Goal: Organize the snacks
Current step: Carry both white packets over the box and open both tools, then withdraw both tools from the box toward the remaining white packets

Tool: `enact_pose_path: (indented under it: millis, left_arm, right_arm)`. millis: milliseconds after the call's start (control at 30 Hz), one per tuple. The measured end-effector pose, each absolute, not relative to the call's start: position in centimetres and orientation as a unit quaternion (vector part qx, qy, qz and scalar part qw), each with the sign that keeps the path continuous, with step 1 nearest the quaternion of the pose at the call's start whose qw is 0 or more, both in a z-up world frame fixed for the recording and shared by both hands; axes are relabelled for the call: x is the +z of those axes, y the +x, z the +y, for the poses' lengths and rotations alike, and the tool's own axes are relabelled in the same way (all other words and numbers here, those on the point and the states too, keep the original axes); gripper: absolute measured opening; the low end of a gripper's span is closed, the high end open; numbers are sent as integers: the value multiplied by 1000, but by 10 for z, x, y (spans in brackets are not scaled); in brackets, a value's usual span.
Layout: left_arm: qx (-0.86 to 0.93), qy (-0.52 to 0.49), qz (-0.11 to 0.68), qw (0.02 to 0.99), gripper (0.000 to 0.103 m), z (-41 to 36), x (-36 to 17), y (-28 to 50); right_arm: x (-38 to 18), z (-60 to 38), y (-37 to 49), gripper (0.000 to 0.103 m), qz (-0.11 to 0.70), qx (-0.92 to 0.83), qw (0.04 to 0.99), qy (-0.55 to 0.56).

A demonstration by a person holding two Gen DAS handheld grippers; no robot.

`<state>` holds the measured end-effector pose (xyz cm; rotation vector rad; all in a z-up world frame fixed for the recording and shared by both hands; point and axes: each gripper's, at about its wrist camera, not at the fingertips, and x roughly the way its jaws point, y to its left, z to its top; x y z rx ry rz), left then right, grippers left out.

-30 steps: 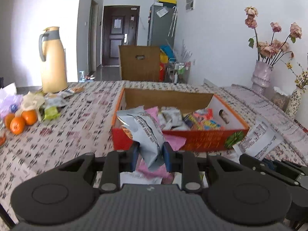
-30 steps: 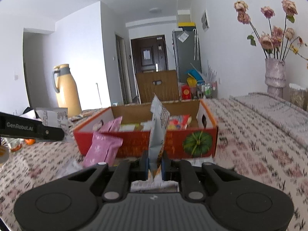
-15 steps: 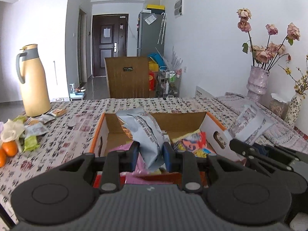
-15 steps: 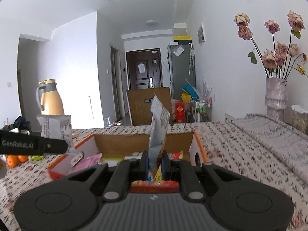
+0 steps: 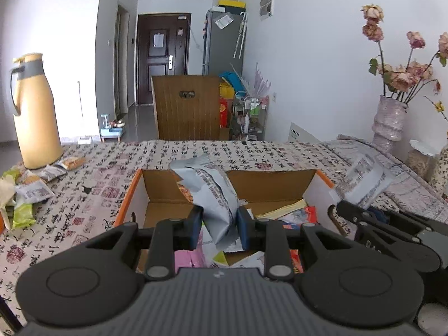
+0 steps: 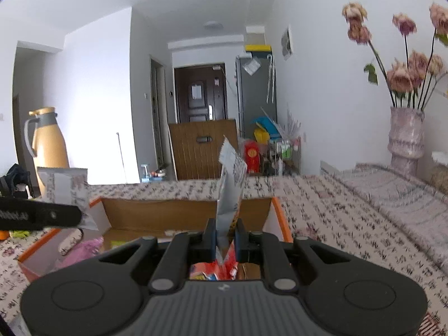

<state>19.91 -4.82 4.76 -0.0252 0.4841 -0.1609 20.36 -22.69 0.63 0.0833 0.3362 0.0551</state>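
Note:
An open orange-edged cardboard box sits on the patterned tablecloth and holds several snack packets. My left gripper is shut on a grey snack bag and holds it over the box's near left part. My right gripper is shut on a thin grey and white snack packet standing upright over the box. The right gripper with its packet shows in the left wrist view at the box's right wall. The left gripper shows at the left edge of the right wrist view.
A yellow thermos jug stands at the table's far left with loose snack packets beside it. A vase of dried roses stands at the right. A wooden chair back is behind the table.
Both grippers have moved forward and up with their packets, from in front of the box to over its open top.

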Motion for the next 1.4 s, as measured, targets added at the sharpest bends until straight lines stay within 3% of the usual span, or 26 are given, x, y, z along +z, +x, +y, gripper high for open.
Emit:
enact_pose_path:
  millis: [300, 400, 467, 533, 600, 633, 700, 733, 1400]
  left_arm:
    - [-80, -21, 269, 960, 28, -42, 31, 211]
    - [-72, -22, 268, 960, 49, -42, 31, 208]
    - [-64, -21, 262, 963, 71, -42, 32, 206]
    - [-55, -23, 256, 965, 84, -41, 33, 205]
    - [-45, -24, 250, 967, 94, -40, 35, 203]
    - [-41, -26, 248, 967, 103, -40, 36, 202]
    - [-32, -30, 244, 969, 103, -38, 37, 200]
    - [-32, -33, 243, 969, 103, -37, 38, 199]
    - [-30, -37, 235, 971, 103, -38, 47, 188]
  right_arm:
    - [-7, -223, 210, 12, 201, 25, 979, 25]
    - [-8, -222, 209, 15, 205, 23, 978, 23]
    - [-8, -222, 207, 19, 203, 23, 979, 21]
    - [-7, -222, 204, 32, 199, 24, 980, 22]
    - [-6, -222, 201, 60, 193, 21, 981, 21]
    - [-5, -222, 199, 66, 188, 20, 982, 22]
    - [-3, -225, 197, 96, 182, 18, 983, 26]
    - [-2, -225, 196, 101, 179, 15, 983, 28]
    - [6, -231, 189, 103, 167, 11, 985, 37]
